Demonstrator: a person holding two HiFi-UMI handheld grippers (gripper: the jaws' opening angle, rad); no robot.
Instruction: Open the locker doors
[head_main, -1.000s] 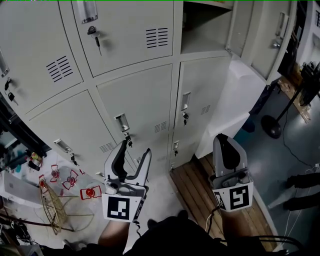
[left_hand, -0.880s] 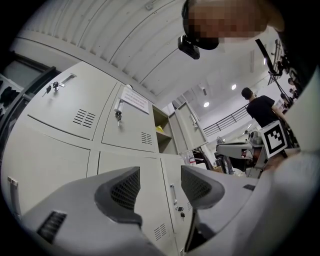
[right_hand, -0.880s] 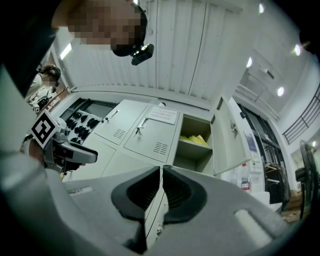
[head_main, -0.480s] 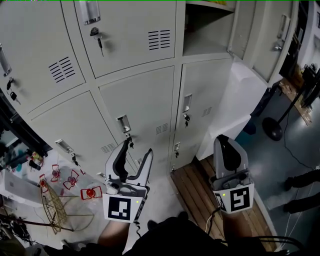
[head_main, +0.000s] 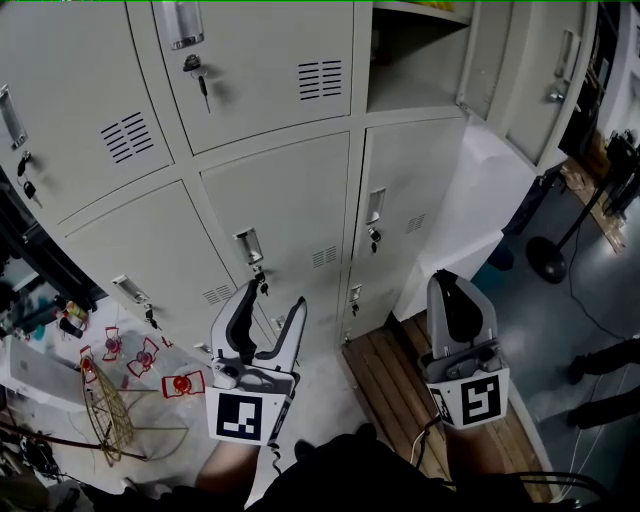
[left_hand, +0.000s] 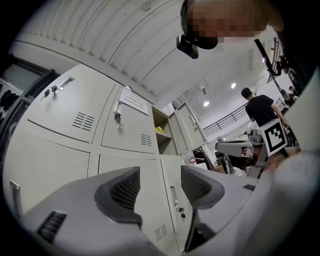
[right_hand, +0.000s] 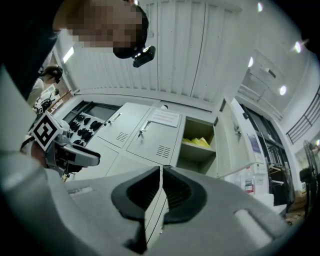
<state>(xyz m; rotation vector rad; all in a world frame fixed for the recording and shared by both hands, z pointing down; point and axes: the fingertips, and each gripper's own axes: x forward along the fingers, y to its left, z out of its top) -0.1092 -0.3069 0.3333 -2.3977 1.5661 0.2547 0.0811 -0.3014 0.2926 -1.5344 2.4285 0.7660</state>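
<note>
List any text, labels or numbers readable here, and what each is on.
Nothing legible.
Paper notice on an upper locker door: print too small to read.
Left hand-held gripper and right hand-held gripper: square marker patterns only, no words.

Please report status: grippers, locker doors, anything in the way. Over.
Left gripper open, empty. Right gripper shut, empty. Top right door open, other doors closed. Nothing blocks them.
</note>
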